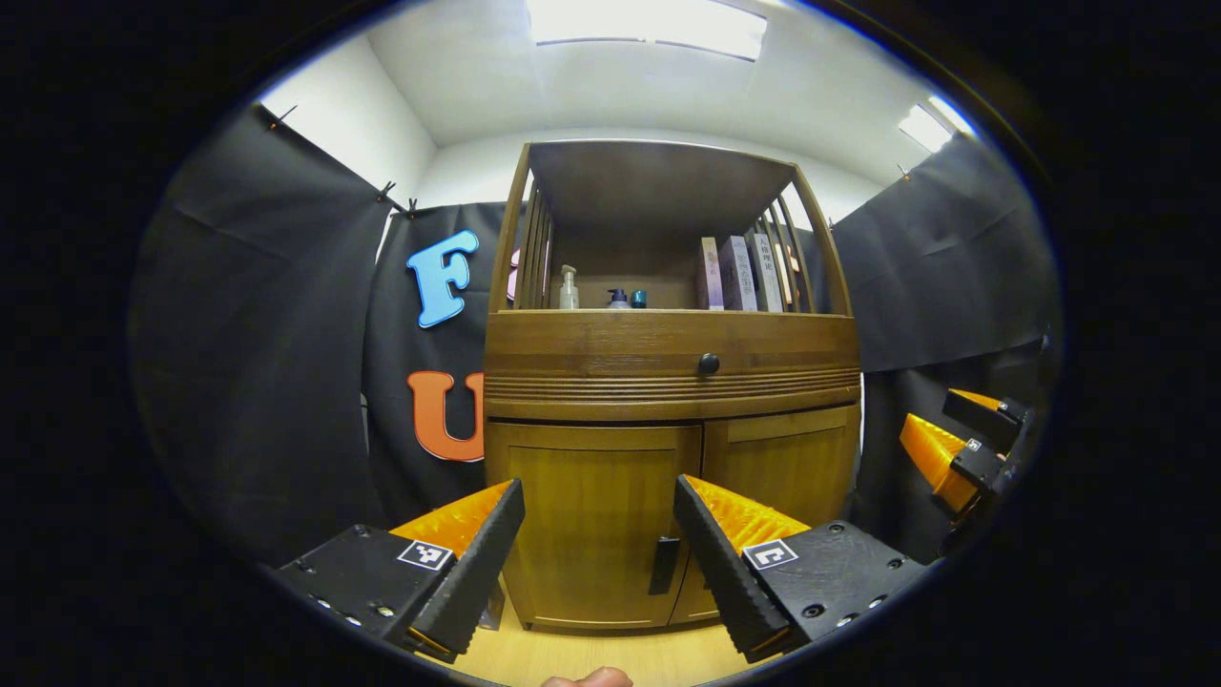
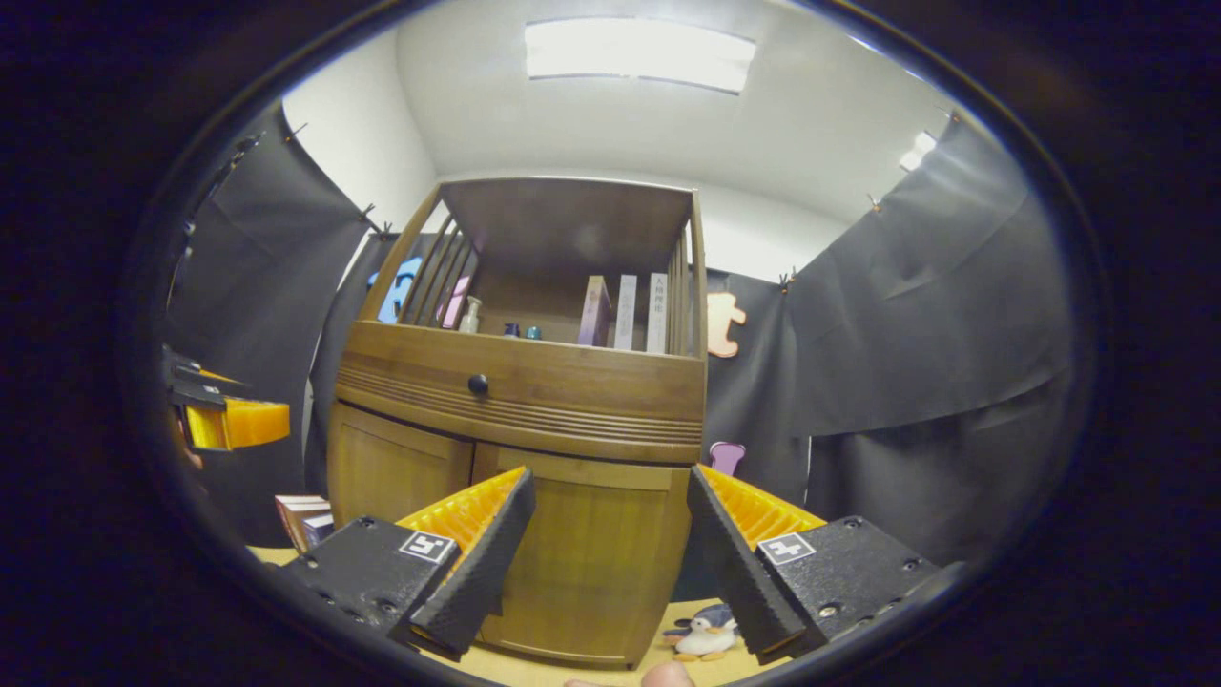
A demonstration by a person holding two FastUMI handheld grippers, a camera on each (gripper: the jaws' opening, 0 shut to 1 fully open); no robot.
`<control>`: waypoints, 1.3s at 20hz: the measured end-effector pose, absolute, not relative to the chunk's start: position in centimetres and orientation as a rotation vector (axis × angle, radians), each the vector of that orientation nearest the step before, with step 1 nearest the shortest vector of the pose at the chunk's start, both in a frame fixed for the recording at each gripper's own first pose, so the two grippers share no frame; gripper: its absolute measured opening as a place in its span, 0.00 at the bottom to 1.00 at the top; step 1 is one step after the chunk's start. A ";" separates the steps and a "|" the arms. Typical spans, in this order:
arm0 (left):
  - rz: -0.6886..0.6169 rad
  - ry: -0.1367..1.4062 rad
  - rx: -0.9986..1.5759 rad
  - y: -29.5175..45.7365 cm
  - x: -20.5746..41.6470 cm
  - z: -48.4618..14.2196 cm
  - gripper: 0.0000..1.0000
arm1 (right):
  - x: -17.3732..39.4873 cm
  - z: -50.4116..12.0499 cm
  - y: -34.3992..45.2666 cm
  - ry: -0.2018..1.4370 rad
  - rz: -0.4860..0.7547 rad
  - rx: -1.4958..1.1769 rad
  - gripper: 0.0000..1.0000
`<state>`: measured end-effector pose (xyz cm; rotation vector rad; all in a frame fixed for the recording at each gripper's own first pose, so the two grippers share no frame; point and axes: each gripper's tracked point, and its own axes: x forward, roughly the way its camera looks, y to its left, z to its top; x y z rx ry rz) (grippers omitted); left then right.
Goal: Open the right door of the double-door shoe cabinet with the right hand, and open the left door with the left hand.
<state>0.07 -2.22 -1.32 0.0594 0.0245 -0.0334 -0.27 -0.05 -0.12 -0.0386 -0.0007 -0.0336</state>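
In the left gripper view the left gripper [image 1: 599, 515] has its jaws spread wide, holding nothing. Between them, apart from both fingers, stands the left door [image 1: 591, 525] of the shoe cabinet [image 1: 668, 382], shut, with its dark handle [image 1: 664, 565] near the inner edge, closer to the right finger. The right door [image 1: 792, 468] beside it is also shut. In the right gripper view the right gripper [image 2: 610, 510] likewise has its jaws spread and empty, framing the right door without touching it. Above the doors sit a drawer with a dark knob [image 1: 708, 364] and an open shelf holding bottles [image 1: 569, 288] and books [image 1: 739, 274]. A toy penguin [image 2: 704, 634] lies at the cabinet's foot.
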 end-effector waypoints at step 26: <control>0.124 0.111 0.067 4.2 -5.6 -3.8 0.94 | 6.6 -20.8 11.2 0.478 0.164 0.054 0.93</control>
